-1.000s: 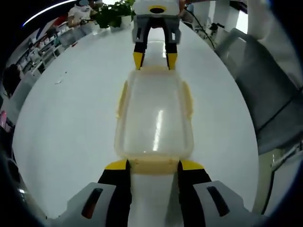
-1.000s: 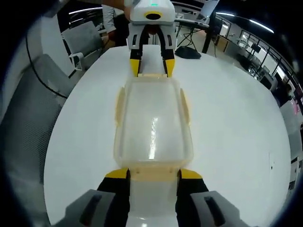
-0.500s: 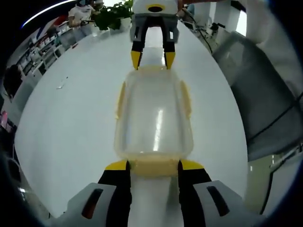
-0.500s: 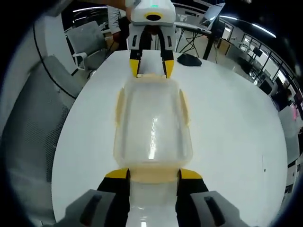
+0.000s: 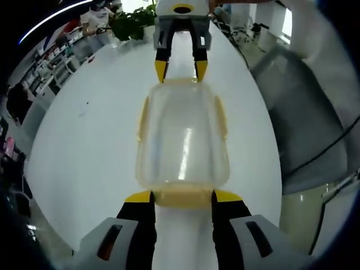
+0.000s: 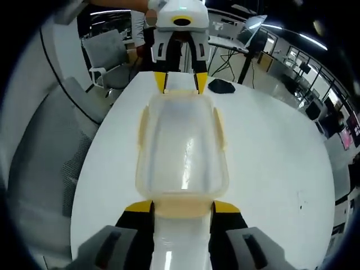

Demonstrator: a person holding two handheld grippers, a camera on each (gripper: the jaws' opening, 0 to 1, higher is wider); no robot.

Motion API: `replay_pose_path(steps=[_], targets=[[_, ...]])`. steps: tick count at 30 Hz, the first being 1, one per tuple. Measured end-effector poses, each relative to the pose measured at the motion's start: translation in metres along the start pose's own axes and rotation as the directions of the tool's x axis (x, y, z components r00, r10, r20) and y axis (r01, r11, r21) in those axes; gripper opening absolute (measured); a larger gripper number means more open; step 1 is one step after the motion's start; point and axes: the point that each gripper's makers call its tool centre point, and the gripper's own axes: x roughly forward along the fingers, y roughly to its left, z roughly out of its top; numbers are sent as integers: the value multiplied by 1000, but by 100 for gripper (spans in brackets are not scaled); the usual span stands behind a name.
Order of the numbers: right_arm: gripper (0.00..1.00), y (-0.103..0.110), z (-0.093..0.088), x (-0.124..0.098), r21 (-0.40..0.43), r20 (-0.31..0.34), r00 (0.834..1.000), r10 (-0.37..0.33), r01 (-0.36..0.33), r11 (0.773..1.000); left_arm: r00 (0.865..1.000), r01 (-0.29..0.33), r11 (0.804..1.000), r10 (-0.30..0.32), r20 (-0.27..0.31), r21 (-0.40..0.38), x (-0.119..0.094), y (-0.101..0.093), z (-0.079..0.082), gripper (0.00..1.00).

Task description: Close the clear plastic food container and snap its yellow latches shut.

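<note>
A clear plastic food container with its lid on stretches lengthwise between my two grippers, above a white table. Yellow latches lie along its long sides. In the left gripper view my left gripper holds the near yellow end latch between its jaws, and my right gripper grips the far end. In the right gripper view the same container is held by my right gripper at the near end latch and by my left gripper at the far end.
The round white table lies under the container. Beside it stand a grey mesh chair and another grey chair. A small black object rests on the table's far part. Plants stand beyond the table.
The table and room look smaller and have shifted in both views, while the container keeps its place between the jaws. Both grippers have risen with it.
</note>
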Motion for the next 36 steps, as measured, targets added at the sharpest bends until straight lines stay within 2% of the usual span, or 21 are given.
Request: replay_pose_path(steps=[7,12,26,36], targets=[[35,5,-14,-29,26,-7,1000,7,-6,1000,1000,8,1000,-8,6,16,0,-2,31,36],[35,11,-32,-51,28,-31,1000,-4,5,1000,1000,20,999,-20,13,25,5,-7,59,36],[36,23,-59,-83,27,-33,999,-28,29,999,1000,23,999,-22,-21,48,13,-18,100,36],[36,25,-85,-104,21,-40,998,-38,39,999,1000,12,998,-11,-18,56,28,-21,130,36]])
